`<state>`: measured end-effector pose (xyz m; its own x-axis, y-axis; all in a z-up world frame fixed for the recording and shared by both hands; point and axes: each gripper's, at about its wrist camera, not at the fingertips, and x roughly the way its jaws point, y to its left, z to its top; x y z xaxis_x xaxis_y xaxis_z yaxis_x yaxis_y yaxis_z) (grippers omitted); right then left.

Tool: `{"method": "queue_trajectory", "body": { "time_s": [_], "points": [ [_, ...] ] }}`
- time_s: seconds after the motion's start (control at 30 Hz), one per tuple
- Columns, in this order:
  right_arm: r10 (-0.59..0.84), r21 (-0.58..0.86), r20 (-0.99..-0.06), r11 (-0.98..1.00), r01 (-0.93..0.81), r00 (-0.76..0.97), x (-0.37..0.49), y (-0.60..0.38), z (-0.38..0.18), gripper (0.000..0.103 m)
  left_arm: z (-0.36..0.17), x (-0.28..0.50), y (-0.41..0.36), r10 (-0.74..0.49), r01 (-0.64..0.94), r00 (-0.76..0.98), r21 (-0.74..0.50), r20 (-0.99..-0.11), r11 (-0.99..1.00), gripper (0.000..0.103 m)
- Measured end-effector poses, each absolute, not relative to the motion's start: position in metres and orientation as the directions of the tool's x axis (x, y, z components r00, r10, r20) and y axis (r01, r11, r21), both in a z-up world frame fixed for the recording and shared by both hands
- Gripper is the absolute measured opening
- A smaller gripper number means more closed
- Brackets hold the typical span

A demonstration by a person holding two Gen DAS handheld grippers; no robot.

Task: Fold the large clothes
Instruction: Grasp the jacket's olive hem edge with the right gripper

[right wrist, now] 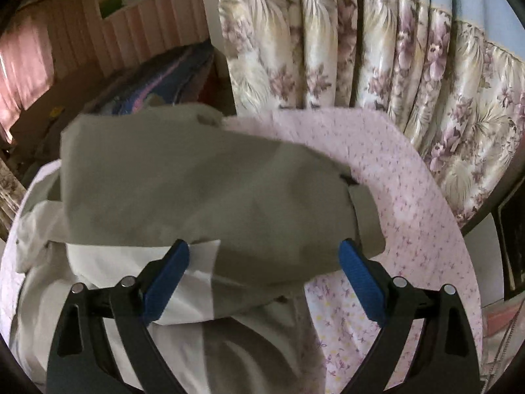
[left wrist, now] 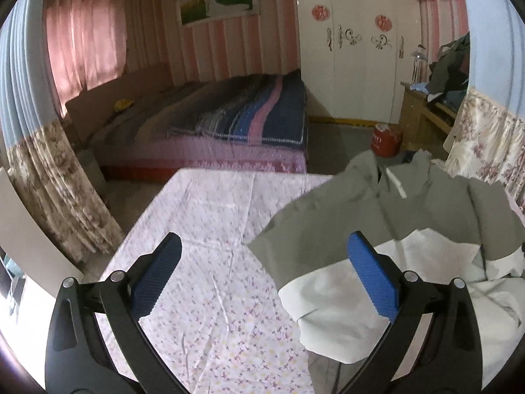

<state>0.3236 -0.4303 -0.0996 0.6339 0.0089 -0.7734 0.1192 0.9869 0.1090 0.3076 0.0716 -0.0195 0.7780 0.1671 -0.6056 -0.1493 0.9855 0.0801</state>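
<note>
Both the left gripper [left wrist: 264, 282] and right gripper [right wrist: 264, 277] hover with blue-padded fingers spread wide, gripping nothing. The crumpled grey-and-white jacket [left wrist: 410, 229] lies on the pink floral tablecloth [left wrist: 213, 246], collar pointing away toward the bed [left wrist: 229, 124].

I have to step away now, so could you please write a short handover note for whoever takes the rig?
Left claw: open, empty, over the jacket's left edge.
Right claw: open, empty, over a grey sleeve folded across the jacket.
The grey and white jacket lies rumpled on the floral sheet, toward its right side.
Done: one sleeve seems folded in.
Left: the remaining folds and smoothing; the white lower part is still bunched.
</note>
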Motion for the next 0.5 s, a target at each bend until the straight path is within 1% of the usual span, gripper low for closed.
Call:
{"method": "queue_trajectory", "body": {
  "time_s": [0.1,0.23,0.37,0.4,0.43,0.47,0.5],
  "points": [
    [0.020,0.116,-0.791,0.986,0.118,0.611,0.326,-0.430,-0.108,0.093,-0.031,0.308,0.076,0.168,-0.153,0.765,0.078,-0.621,0.985,0.100],
    [0.064,0.164,-0.805,0.980,0.117,0.589,0.338,-0.435,-0.113,0.096,-0.038,0.306,0.073,0.166,-0.151,0.761,0.077,-0.628,0.985,0.100],
    [0.028,0.092,-0.835,0.992,0.091,0.549,0.360,-0.419,-0.122,0.095,-0.041,0.303,0.067,0.180,-0.158,0.761,0.090,-0.623,0.983,0.100],
    [0.023,0.080,-0.840,0.993,0.081,0.542,0.365,-0.416,-0.126,0.092,-0.041,0.303,0.066,0.182,-0.161,0.761,0.089,-0.623,0.983,0.100],
    [0.025,0.073,-0.840,0.995,0.068,0.542,0.367,-0.413,-0.128,0.085,-0.043,0.303,0.065,0.184,-0.167,0.758,0.086,-0.626,0.982,0.100],
    [0.031,0.065,-0.835,0.997,0.042,0.550,0.368,-0.408,-0.128,0.079,-0.045,0.304,0.065,0.183,-0.170,0.755,0.081,-0.630,0.982,0.100],
    [0.043,0.071,-0.832,0.997,0.029,0.553,0.368,-0.407,-0.127,0.065,-0.046,0.304,0.066,0.177,-0.170,0.751,0.073,-0.636,0.983,0.100]
  ]
}}
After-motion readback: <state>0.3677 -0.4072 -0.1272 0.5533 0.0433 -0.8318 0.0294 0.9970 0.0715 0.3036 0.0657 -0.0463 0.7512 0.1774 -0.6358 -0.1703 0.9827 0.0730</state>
